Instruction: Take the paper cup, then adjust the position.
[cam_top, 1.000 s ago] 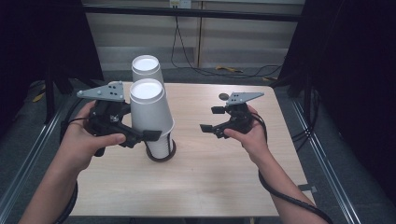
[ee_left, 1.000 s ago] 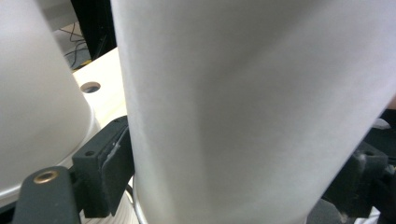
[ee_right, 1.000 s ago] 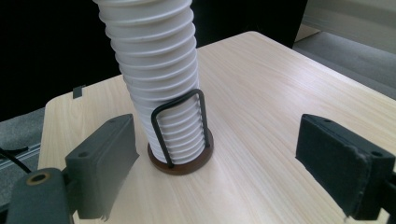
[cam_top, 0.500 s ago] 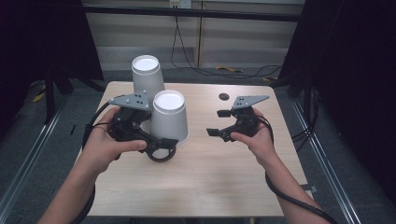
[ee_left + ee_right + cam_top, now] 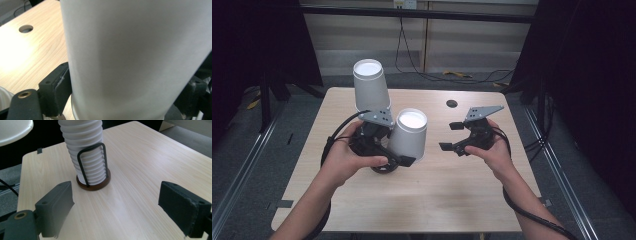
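White paper forms the cup (image 5: 408, 134) that the left claw (image 5: 387, 156) grips; the cup is upside down, its flat bottom facing up, and it leans toward the right over the middle of the pale wood tabletop (image 5: 437, 200). In the left gripper view the cup's smooth wall (image 5: 135, 57) rises between the two black jaws, whose pads press against it on both sides, so the left claw is clenched on the cup. Under the cup's lower edge in the high view sits a dark round base (image 5: 384, 167) on the tabletop, partly hidden by the hand; whether the cup touches it cannot be told. Behind the left hand, near the far left part of the tabletop, stands a stack of white cups (image 5: 371, 85), also bottom up. The right gripper view shows that stack (image 5: 83, 152) as ribbed rims nested inside a dark wire holder (image 5: 92, 165) on a brown round foot. The right claw (image 5: 455, 136) hangs to the right of the held cup, well apart from it, pointing toward it; its jaws stand wide with nothing between them but bare wood. A small round hole (image 5: 452, 103) lies in the tabletop beyond the right claw.
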Tool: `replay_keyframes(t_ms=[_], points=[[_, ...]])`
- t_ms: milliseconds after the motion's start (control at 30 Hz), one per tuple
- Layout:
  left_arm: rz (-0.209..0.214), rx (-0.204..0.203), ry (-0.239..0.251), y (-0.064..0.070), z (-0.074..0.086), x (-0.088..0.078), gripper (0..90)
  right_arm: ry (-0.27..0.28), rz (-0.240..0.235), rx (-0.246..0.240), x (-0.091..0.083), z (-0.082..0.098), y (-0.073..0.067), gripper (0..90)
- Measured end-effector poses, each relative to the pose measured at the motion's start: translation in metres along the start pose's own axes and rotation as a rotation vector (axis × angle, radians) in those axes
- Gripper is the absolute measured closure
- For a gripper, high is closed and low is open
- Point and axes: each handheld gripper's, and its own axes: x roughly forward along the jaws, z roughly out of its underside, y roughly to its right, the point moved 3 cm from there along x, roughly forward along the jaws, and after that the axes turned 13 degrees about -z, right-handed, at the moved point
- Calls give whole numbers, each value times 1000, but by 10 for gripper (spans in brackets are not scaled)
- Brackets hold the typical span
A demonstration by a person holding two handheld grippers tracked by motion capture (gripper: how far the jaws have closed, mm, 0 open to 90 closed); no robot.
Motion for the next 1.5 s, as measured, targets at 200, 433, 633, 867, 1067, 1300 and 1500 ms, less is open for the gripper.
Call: replay_keyframes(t_ms=[200,433,633,867,1067,1300,1500], points=[[-25,29,-52,1,1,16,157,-47,5,-4,-8,12,2,122],[-42,52,-126,1,6,37,157,-154,-26,-36,-12,21,-2,129],[-44,62,-164,2,9,53,157,-230,-44,-61,-13,25,-7,131],[-59,80,-232,2,10,71,157,-305,-84,-67,-16,31,-9,131],[-74,90,-268,0,15,82,157,-354,-90,-71,-18,35,-10,131],[-73,95,-301,-3,20,92,156,-364,-118,-81,-18,32,-13,131],[-74,115,-330,-1,19,97,157,-412,-138,-99,-18,30,-15,134]])
